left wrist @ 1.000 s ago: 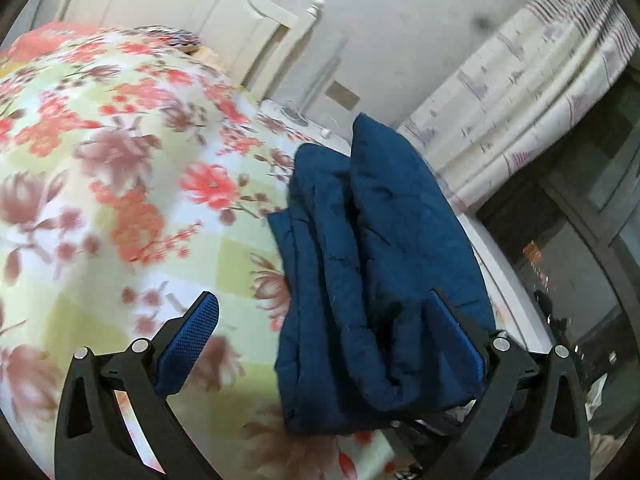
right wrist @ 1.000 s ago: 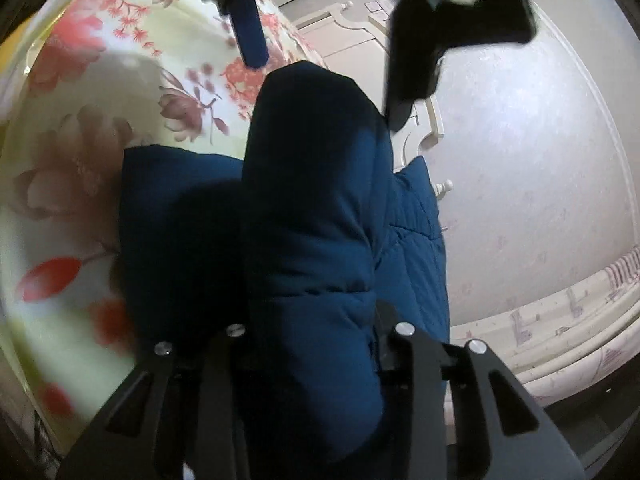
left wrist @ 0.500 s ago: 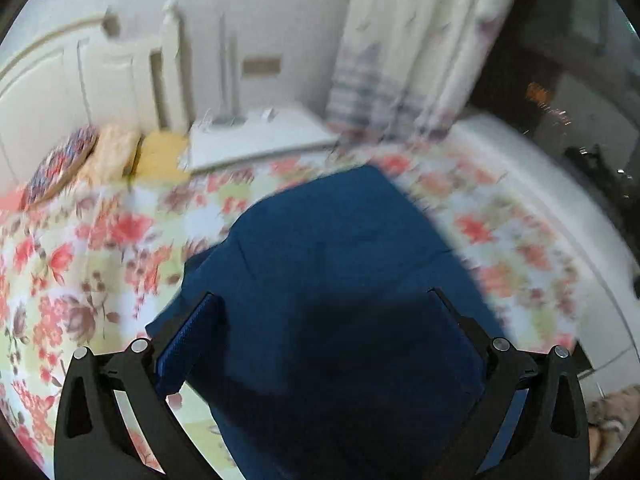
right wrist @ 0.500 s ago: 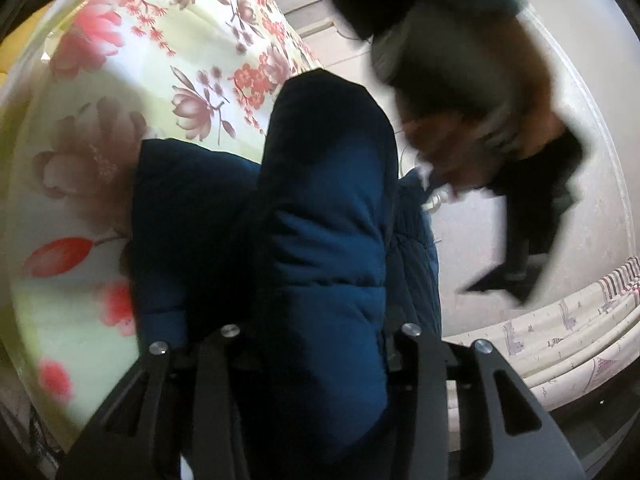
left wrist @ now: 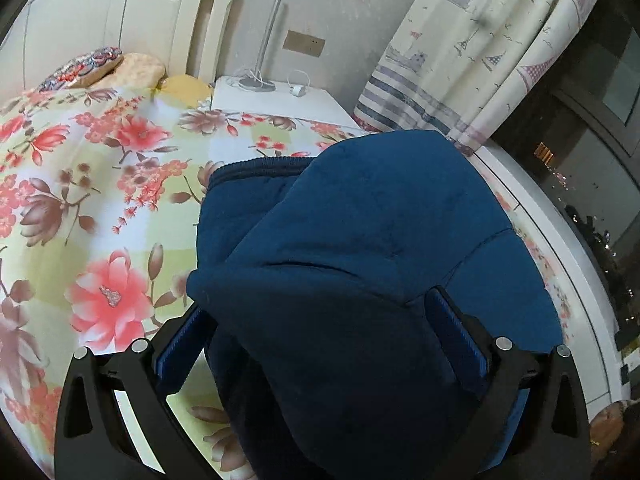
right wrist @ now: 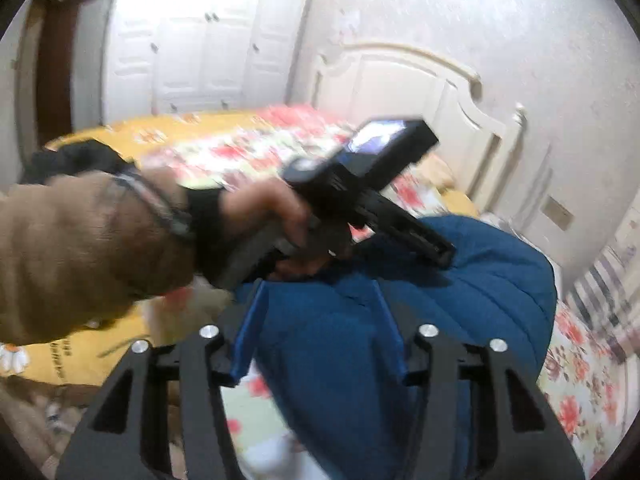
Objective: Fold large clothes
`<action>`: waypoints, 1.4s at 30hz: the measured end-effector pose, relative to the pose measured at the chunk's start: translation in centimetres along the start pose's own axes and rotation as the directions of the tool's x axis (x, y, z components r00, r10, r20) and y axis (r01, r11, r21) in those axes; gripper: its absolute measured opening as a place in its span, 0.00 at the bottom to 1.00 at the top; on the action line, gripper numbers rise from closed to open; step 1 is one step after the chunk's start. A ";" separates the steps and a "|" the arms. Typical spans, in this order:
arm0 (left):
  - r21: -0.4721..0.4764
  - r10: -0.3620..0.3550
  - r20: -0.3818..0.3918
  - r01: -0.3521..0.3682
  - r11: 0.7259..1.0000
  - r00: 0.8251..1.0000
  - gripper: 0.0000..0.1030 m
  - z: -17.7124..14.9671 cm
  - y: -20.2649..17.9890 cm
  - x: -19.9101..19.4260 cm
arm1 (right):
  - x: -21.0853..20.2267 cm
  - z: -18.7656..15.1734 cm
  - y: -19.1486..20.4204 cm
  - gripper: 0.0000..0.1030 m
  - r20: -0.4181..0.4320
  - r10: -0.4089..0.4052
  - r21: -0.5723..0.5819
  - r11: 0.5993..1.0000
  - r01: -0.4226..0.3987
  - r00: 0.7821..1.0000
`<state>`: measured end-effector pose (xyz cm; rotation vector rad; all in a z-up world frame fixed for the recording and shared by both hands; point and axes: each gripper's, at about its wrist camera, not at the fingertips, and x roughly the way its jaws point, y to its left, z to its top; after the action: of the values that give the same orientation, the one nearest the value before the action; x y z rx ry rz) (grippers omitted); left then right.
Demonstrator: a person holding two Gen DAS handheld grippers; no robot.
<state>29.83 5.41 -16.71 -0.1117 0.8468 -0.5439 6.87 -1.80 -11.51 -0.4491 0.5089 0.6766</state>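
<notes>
A dark blue padded jacket (left wrist: 360, 260) lies folded in a thick bundle on the floral bedspread (left wrist: 100, 200). My left gripper (left wrist: 316, 304) is spread wide over it. The top fold bulges up between its blue pads (left wrist: 180, 344) and hides part of the right one. In the right wrist view the jacket (right wrist: 480, 300) is blurred. My right gripper (right wrist: 320, 286) is above its near end with its jaws opening. Blue fabric shows between the fingers, and neither pad presses on it. A person's hand (right wrist: 260, 216) in a brown sleeve holds the left gripper's body over the jacket.
A white nightstand (left wrist: 276, 100) with a lamp and a cable stands past the bed's corner, beside a patterned curtain (left wrist: 460, 60). Pillows (left wrist: 136, 68) lie against the white headboard (left wrist: 120, 20). A dark garment (right wrist: 76, 160) lies at the bed's far side, before a white wardrobe (right wrist: 208, 40).
The left gripper swung round and came down over the jacket, which now sits between its fingers. The right gripper rose and rolled, and its jaws widened off the thick fold.
</notes>
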 end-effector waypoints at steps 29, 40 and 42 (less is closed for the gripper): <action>0.038 0.400 0.099 -0.405 0.913 0.911 0.96 -7.1 -3.1 -7.1 | 5.9 3.0 -23.7 0.46 -0.131 -0.043 0.430 0.898 0.096 0.990; -0.123 0.380 0.128 -0.366 0.923 0.916 0.96 -10.5 -0.5 -6.6 | 21.8 1.2 -26.3 0.45 -0.511 0.021 0.323 0.931 0.170 0.859; -0.138 0.373 0.134 -0.356 0.924 0.918 0.96 -10.8 -0.4 -6.4 | 21.6 0.6 -26.4 0.45 -0.499 0.036 0.345 0.925 0.160 0.866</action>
<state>18.28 9.52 -19.35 -0.0933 0.7195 -0.1329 39.50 -9.66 -17.55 -0.2688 1.0931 0.3755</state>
